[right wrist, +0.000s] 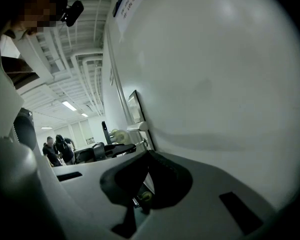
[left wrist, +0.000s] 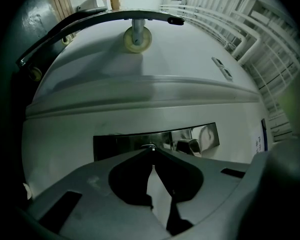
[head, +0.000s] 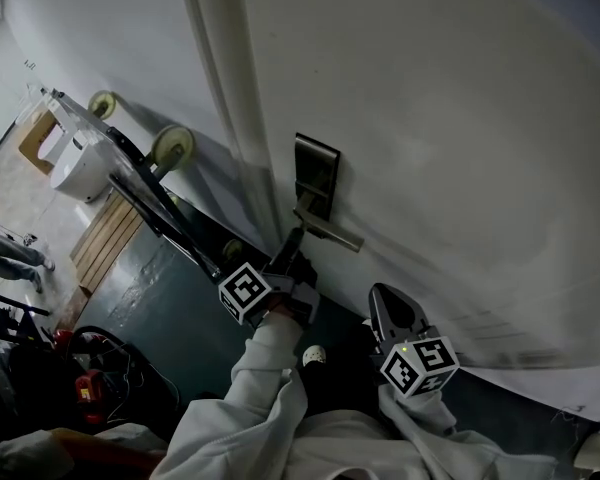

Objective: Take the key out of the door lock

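Note:
The white door (head: 430, 118) carries a dark metal lock plate (head: 317, 171) with a lever handle (head: 332, 232). My left gripper (head: 292, 251) reaches up to the plate just below the handle. In the left gripper view its jaws meet at the plate (left wrist: 125, 143), with a small metal bit, the key (left wrist: 149, 146), pinched at their tips; the handle (left wrist: 191, 145) is just to the right. My right gripper (head: 390, 306) hangs lower right, close to the door, jaws together and empty. The right gripper view shows the plate (right wrist: 135, 106) edge-on.
A black-framed trolley (head: 145, 193) with cream wheels (head: 171, 148) leans by the door's left edge. A white machine (head: 80, 168) and wooden boards (head: 105, 236) lie farther left on the floor. Red gear (head: 85, 383) sits at lower left. People (right wrist: 57, 150) stand far off.

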### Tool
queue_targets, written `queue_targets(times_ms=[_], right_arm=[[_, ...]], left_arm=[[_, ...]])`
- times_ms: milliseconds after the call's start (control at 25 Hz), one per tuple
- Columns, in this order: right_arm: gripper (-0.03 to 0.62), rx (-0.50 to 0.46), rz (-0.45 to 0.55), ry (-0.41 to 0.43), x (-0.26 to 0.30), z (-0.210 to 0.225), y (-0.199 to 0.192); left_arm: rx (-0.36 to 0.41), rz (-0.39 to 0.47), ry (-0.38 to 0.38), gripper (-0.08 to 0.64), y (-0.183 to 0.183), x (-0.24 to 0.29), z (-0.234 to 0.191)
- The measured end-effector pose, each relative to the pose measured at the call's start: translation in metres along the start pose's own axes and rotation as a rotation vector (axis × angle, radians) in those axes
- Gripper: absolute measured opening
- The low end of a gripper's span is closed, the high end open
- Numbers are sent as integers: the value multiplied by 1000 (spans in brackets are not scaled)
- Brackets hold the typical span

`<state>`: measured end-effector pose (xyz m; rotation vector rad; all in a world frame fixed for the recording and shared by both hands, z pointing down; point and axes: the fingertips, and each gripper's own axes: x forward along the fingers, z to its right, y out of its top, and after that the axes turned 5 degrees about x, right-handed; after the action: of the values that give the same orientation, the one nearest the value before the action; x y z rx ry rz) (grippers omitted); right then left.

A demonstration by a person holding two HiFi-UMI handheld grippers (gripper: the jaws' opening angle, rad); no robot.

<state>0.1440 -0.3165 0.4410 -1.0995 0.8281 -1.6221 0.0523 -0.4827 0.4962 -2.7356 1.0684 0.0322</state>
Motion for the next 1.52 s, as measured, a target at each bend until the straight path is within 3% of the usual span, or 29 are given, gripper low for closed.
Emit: queue_targets(times_ms=[400,760,880,1000,1240,1520], right_arm=[[52,6,-5,9,4,-1,-2],[52,-2,-14,34,12,-9,-3],[52,-7,-16,40,13,-10,-3],[52,-8,-18,41,16,-9,-2],[52,-15,-27,49,21,-6,0],[52,-15,-37,64,23,0,0]], left_arm=[[-19,10,33,23,-1,-13,3],[-83,22,5,25,5,-52,8],[-35,56,-8,25,18,-70,13],[107,75,11,25,36,-85,18],[522,55,119,25,63,-109,25],[1055,-46,204,25,51,-110,44]])
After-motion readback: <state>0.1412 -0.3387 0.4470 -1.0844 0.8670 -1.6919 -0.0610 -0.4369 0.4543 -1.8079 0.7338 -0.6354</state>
